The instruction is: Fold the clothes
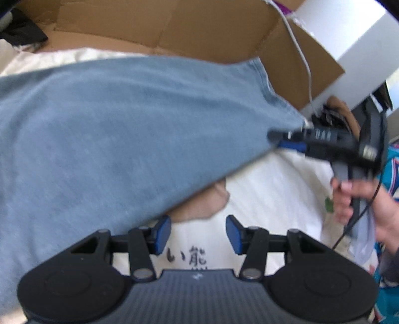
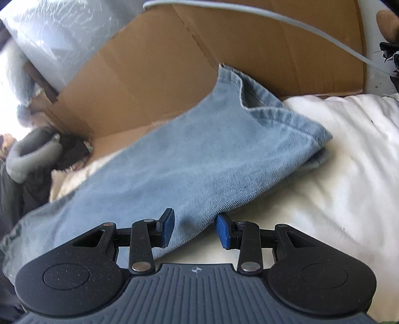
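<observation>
Light blue denim jeans (image 1: 112,129) lie across a white bed cover (image 1: 269,189); they also show in the right wrist view (image 2: 199,159), with a hemmed leg end folded over at the far right. My left gripper (image 1: 198,234) is open, its left pad at the denim's near edge. My right gripper (image 2: 194,230) is open, with a fold of the denim edge lying between its blue pads. In the left wrist view the right gripper (image 1: 284,139) touches the jeans' right corner, held by a hand (image 1: 354,202).
A flattened cardboard box (image 2: 174,62) stands behind the jeans. A white cable (image 2: 274,22) hangs across it. A white garment with black printed characters (image 1: 192,259) lies under my left gripper. Dark and grey clothes (image 2: 30,159) pile at the far left.
</observation>
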A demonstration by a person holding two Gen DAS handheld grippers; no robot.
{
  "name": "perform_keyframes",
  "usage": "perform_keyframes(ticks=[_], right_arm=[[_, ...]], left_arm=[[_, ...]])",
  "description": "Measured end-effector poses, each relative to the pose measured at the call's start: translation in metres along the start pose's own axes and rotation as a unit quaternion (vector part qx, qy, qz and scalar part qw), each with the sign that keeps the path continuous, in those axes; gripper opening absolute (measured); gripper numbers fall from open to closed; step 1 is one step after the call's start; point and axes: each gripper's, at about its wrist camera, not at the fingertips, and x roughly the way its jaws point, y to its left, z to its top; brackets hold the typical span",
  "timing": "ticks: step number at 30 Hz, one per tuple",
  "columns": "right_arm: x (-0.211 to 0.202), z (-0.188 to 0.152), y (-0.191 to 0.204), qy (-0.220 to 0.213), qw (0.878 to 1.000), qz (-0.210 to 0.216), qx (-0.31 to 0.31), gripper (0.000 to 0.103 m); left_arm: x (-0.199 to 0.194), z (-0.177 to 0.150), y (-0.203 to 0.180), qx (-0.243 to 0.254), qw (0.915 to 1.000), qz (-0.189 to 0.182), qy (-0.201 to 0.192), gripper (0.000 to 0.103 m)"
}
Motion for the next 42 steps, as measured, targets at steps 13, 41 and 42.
perform_keyframes(ticks=[13,41,42], right_arm=[[-0.003,0.023,-0.006,-0.031,0.999,0.015,0.015,0.043],[0.036,-0.049,0.051,0.085,0.992,0.098,0.003,0.054],[0.037,-0.05,0.054,0.088,0.991,0.103,0.006,0.054]], left_arm=[[-0.009,0.025,-0.005,0.017,0.9959,0.008,-0.089,0.052],[-0.006,0.003,0.012,-0.007,0.9982,0.027,-0.053,0.053],[-0.014,0.0,0.015,-0.016,0.998,0.035,-0.05,0.053]])
